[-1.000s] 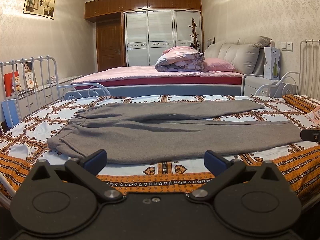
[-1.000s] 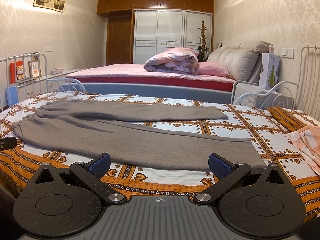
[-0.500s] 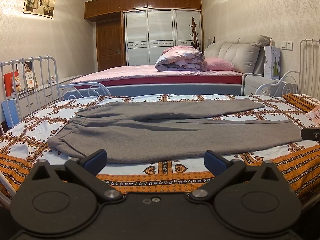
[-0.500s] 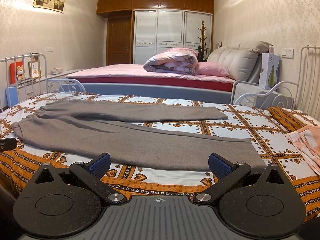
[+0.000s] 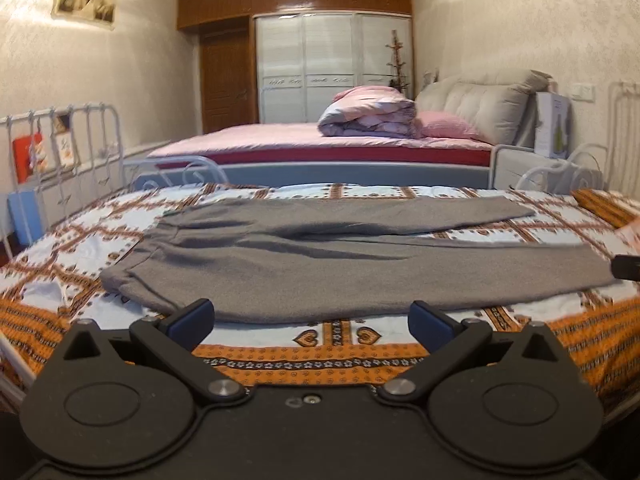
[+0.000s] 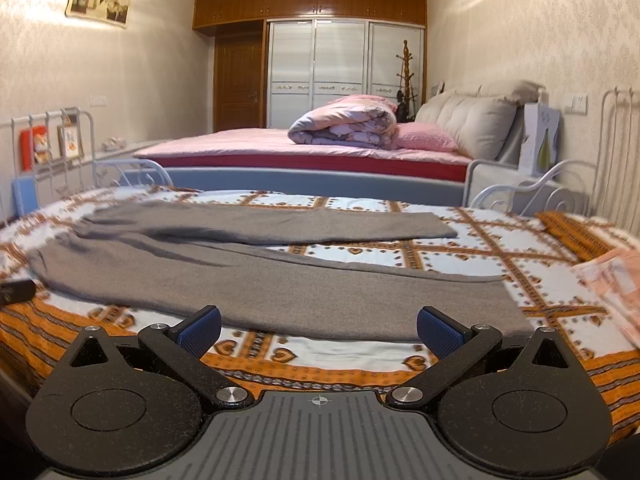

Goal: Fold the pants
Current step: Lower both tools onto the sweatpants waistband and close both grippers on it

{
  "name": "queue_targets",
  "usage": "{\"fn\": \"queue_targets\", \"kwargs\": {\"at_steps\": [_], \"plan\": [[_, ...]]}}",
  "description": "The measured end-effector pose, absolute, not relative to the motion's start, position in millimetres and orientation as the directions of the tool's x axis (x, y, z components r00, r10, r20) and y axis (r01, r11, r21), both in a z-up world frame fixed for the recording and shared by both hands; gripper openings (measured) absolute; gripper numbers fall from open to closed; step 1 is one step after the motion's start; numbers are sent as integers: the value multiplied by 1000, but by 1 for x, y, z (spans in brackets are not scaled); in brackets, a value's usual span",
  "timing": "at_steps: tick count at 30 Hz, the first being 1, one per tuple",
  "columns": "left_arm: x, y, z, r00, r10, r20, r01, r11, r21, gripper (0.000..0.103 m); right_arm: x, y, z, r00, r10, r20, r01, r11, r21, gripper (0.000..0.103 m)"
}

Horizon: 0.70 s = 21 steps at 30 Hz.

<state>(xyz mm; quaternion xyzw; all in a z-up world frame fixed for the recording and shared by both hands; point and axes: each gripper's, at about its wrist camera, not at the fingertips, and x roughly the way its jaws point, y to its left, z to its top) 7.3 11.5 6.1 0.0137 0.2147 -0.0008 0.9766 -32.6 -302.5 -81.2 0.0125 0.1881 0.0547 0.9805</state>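
Grey pants lie flat on the patterned daybed cover, waistband at the left, both legs running right and spread apart. They also show in the right wrist view. My left gripper is open and empty, just before the near edge of the waist half. My right gripper is open and empty, just before the hem end of the near leg. The tip of the right gripper shows at the right edge of the left wrist view; the left gripper's tip shows in the right wrist view.
White metal rails stand at the left end of the daybed and more rails at the right end. A folded pink cloth lies at the right. A pink bed with a rolled quilt stands behind.
Both grippers have moved slightly forward toward the pants and the views are a little blurred. The jaws stay open and the pants have not moved.
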Motion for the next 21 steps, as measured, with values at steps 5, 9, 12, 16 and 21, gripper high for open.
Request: {"fn": "queue_targets", "kwargs": {"at_steps": [5,9,12,16,21], "plan": [[45,42,27,901,-15,-433,1,999,-33,96,-10,-310,-59,925,178,-335,-148,982,114,103],[97,71,36,894,-7,-448,9,1000,3,84,30,-302,-46,917,230,-325,-210,973,98,103],[141,98,41,886,-2,-464,3,1000,0,72,66,-294,-37,910,260,-323,-250,966,73,103],[214,131,41,858,18,-513,16,998,63,69,128,-278,-31,887,316,-336,-316,947,58,91],[304,179,17,819,99,-566,-31,991,129,64,229,-245,-37,840,364,-402,-379,924,44,63]]}}
